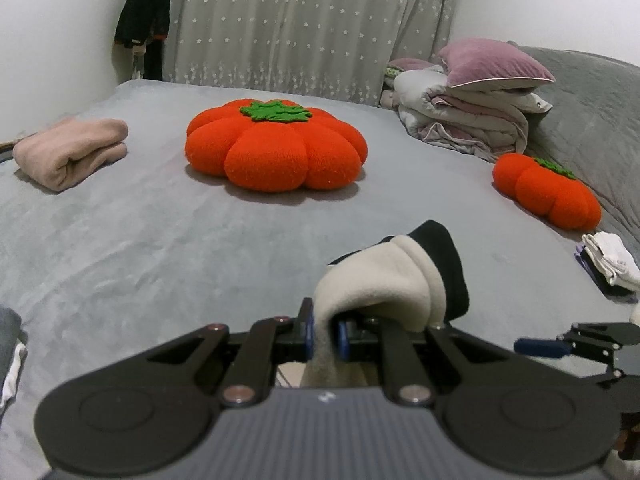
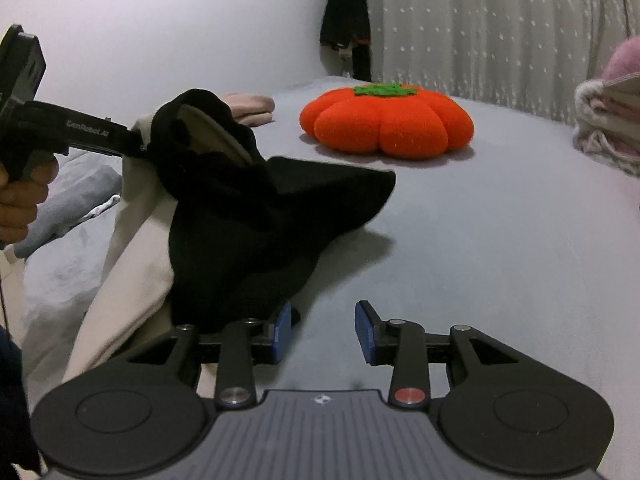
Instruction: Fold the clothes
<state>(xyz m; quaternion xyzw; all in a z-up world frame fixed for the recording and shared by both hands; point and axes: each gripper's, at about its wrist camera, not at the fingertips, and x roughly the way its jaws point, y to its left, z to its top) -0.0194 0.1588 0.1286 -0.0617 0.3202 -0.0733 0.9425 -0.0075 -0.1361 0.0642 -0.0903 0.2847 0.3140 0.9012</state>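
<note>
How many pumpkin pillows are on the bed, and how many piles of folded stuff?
Pumpkin pillows: 2, big and small
Folded pink cloth: 1
Bedding stack: 1
White sock pile: 1
Total: 5

Two fisheye views, each looking forward and slightly down along its own gripper's fingers, low and close over a grey bed [image 1: 120, 240]. Both face the starred curtain [image 1: 288, 20] at the frame's top. Both share the large orange pumpkin cushion [image 1: 276, 146] [image 2: 386, 120], centred in the left wrist view, upper right of centre in the right.
</note>
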